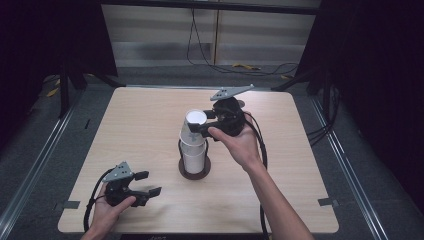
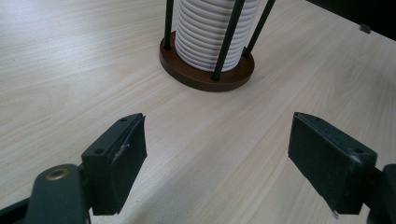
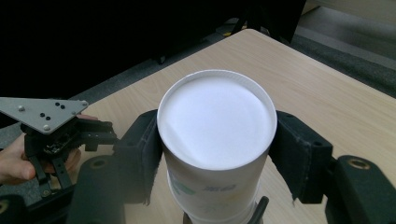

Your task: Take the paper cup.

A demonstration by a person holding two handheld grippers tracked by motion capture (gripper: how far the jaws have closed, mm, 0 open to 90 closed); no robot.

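**Gripping the top cup: one stack, one holder, two grippers**

Resting low at the near left of the table (image 1: 150, 115), the left gripper (image 1: 146, 184) stands with its jaws spread wide and nothing but bare wood between them. Ahead of those jaws and well apart from them stands the single cup holder (image 1: 194, 172), a round dark base with thin black upright rods. The left gripper view brings out what the high view leaves too small: the ribbed rims of many nested cups (image 2: 205, 35) packed between four visible rods on the brown base (image 2: 205, 77). Their number cannot be counted there, since the stack runs off the top edge.

At the centre, the white paper cup (image 1: 195, 120) sits upside down at the top of that stack, its flat bottom facing up. The right gripper (image 1: 196, 128) has its jaws clamped on this cup, one pad on either side just under the rim of the bottom. The right gripper view shows both pads pressed to the cup's wall (image 3: 215, 186) and faint green and blue print lower on it. Beyond its left jaw the same view takes in the other hand (image 3: 11, 163) holding the left gripper, with a grey three-cornered plate (image 3: 44, 113) on top.
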